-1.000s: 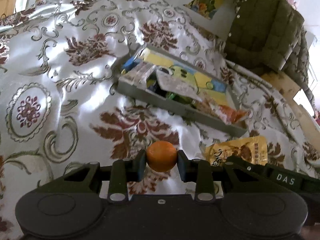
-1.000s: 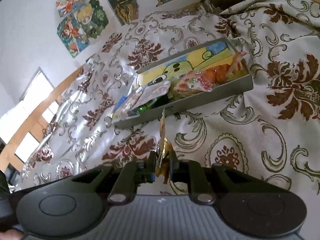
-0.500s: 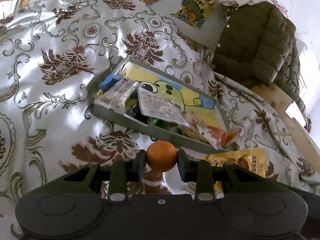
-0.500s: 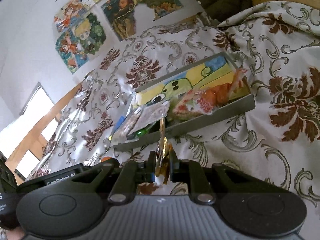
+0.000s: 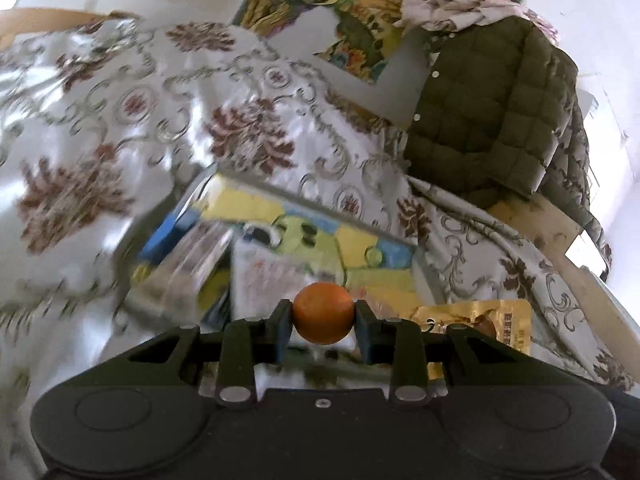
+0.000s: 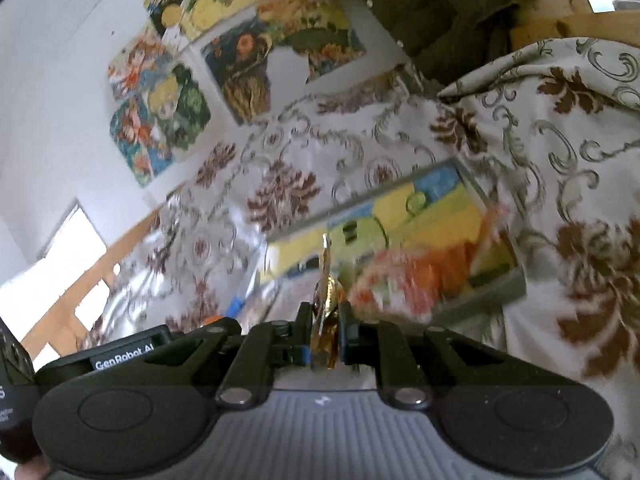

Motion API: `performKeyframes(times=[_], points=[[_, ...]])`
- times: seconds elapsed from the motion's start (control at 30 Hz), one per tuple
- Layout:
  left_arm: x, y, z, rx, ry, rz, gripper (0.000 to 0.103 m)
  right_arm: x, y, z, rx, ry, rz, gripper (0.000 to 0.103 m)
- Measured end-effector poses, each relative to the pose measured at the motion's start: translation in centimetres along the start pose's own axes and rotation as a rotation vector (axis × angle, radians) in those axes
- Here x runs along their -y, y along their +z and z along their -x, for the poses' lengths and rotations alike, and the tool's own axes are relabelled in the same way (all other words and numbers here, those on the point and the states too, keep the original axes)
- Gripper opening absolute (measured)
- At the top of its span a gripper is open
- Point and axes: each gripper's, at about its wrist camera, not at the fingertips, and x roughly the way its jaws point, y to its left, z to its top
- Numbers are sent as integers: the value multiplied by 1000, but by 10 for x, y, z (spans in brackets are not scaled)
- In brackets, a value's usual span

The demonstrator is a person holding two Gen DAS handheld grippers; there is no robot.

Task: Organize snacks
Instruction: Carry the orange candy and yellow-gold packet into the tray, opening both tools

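Two hand-held grippers hover over the tray (image 5: 400, 240) — both loaded. Left hand-held gripper (image 5: 323, 314) pinches an orange ball (image 5: 323, 312); right hand-held gripper (image 6: 325, 320) pinches a gold packet (image 6: 326, 312).

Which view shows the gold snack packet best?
The left wrist view: the gold snack packet shows its flat printed face, partly hidden behind the left gripper, which holds an orange ball. The right wrist view shows it only edge-on, pinched in the right gripper.

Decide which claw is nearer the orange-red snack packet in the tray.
Right. The right claw, shut on a gold packet, is just short of the orange-red packet; the left claw, holding an orange ball, sits farther left.
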Motion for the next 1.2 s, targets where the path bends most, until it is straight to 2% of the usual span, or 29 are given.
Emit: performKeyframes(times=[0.1, 0.3, 0.47, 0.6, 0.73, 0.87, 0.93, 1.03, 1.1, 1.2], points=[[7, 16, -24, -1, 0, -54, 35, 5, 13, -17, 30, 11, -22, 14], [10, 30, -70, -47, -19, -62, 35, 20, 29, -56, 12, -7, -36, 15], [3, 28, -91, -89, 23, -71, 35, 30, 26, -78, -41, -40, -29, 15], [5, 29, -101, -116, 56, -106, 35, 37, 26, -86, -41, -36, -57, 16], [10, 26, -109, -154, 82, -132, 35, 41, 28, -89, -43, -72, -62, 17], [17, 24, -115, -173, 94, -171, 35, 43, 30, -91, -41, -129, -49, 26], [20, 24, -117, -182, 99, -182, 35, 44, 32, -92, -44, -140, -49, 26], [23, 25, -120, -194, 105, -185, 35, 42, 36, -90, -42, -159, -37, 33], [23, 25, -121, -205, 107, -181, 35, 40, 38, -86, -37, -176, -17, 49], [24, 24, -123, -220, 109, -175, 36, 40, 43, -81, -25, -177, -17, 53]])
